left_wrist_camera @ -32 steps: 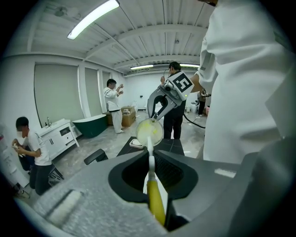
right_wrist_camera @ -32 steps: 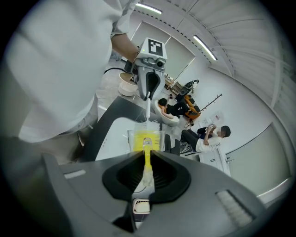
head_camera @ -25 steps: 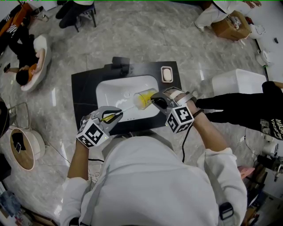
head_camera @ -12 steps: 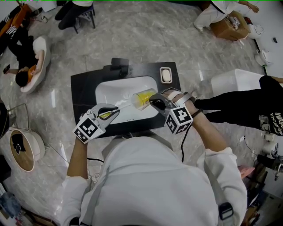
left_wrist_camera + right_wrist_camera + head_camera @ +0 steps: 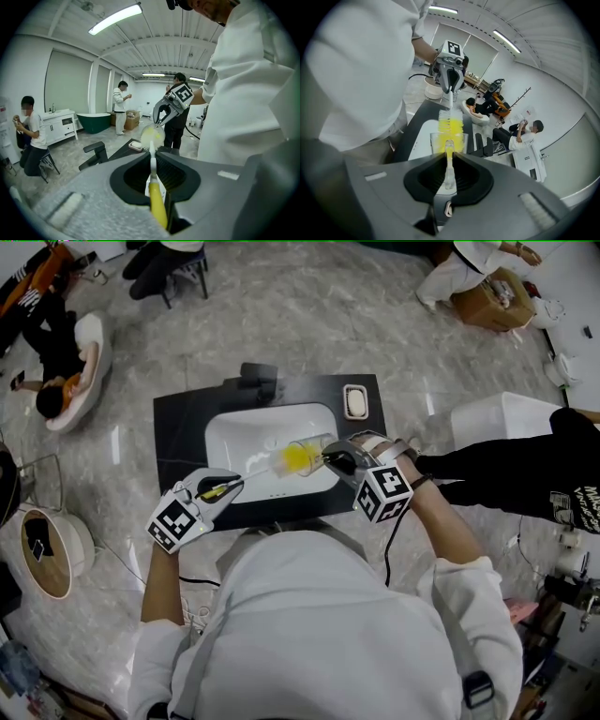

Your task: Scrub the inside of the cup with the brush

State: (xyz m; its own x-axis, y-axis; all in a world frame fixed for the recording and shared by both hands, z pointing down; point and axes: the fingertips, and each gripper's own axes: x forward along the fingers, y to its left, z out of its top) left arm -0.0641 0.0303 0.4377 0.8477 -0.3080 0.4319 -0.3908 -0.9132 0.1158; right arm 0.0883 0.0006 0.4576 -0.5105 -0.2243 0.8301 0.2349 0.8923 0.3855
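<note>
Right claw (image 5: 328, 457) clamping narrowly on a clear tumbler cup (image 5: 307, 454) over the white sink (image 5: 242, 435), left claw (image 5: 225, 488) gripping a yellow-handled bottle brush (image 5: 157, 206), bristles sitting partly inside the cup mouth, soap dish (image 5: 354, 400) resting at the bench's far right corner.

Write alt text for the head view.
Seen from above: over a white sink, the right tongs hold a clear cup on its side while the left tongs hold a brush, its yellow bristles inside the cup.

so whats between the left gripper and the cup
Only the brush: the left gripper clamps its yellow handle, and the thin stem bridges the gap over the sink into the cup. The head view shows it.
</note>
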